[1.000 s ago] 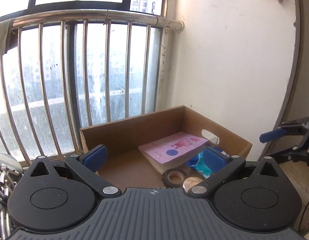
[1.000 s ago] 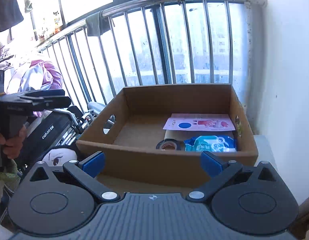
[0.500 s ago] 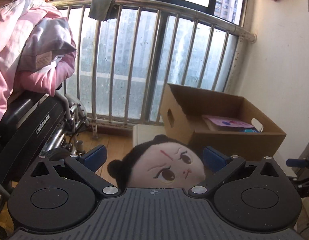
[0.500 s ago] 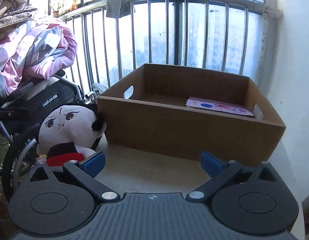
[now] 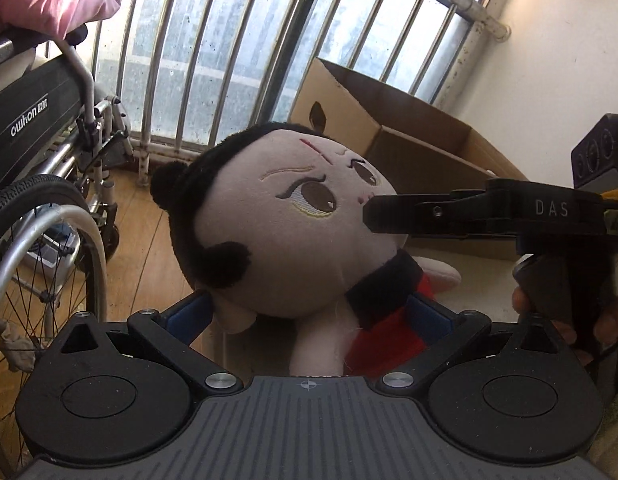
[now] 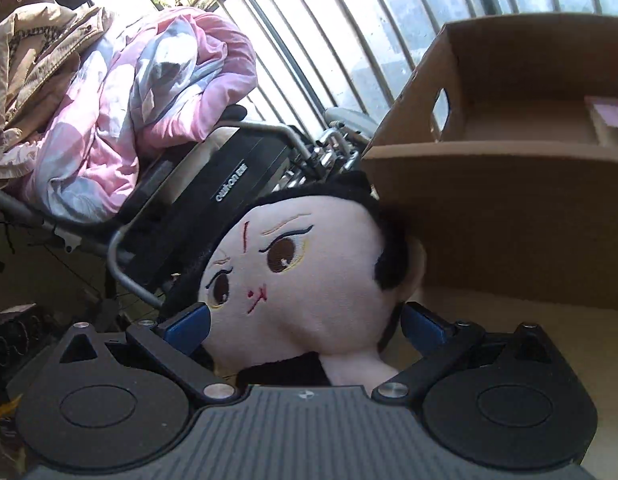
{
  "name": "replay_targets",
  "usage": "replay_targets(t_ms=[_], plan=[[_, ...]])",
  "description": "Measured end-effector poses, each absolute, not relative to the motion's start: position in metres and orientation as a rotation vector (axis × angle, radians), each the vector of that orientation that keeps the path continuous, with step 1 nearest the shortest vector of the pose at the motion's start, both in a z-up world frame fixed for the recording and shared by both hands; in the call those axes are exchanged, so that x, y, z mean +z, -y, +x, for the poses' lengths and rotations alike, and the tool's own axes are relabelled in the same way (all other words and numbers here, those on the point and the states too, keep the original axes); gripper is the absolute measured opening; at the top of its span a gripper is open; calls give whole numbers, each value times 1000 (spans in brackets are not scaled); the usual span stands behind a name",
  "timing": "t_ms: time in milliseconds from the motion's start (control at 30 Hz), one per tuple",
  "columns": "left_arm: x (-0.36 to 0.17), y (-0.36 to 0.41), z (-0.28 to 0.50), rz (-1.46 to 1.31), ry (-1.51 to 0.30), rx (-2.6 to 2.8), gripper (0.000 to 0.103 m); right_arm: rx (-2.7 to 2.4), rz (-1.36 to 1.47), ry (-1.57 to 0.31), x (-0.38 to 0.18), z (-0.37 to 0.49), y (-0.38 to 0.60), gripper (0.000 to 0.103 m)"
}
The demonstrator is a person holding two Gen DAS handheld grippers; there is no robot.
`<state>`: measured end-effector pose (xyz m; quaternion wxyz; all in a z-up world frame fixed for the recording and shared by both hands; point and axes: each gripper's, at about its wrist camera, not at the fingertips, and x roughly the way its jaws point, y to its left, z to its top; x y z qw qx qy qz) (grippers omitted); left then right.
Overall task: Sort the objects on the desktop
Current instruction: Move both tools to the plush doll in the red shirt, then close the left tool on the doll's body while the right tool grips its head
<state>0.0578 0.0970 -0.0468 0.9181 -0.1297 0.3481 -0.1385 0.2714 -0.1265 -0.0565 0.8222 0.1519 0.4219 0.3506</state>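
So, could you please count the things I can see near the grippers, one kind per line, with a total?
Plush doll: 1
Cardboard box: 1
Pink booklet inside the box: 1
Wheelchair: 1
Pink quilt: 1
Grippers: 2, left gripper, right gripper
Total: 7

Plush doll (image 5: 293, 232), black hair, red outfit, lying beside cardboard box (image 5: 413, 148).

Plush doll (image 6: 309, 280) lies between the right gripper's (image 6: 305, 326) spread fingers (image 6: 187, 326); cardboard box (image 6: 509, 216) behind.
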Motion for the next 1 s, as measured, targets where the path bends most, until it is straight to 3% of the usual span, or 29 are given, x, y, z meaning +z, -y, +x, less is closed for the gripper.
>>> replay_targets(t_ms=[567, 1000], plan=[[-46, -98, 15, -239, -716, -371, 103, 845, 373, -966, -55, 200, 160, 103], [-41, -17, 28, -65, -737, -580, 103, 561, 518, -848, -63, 163, 253, 103]])
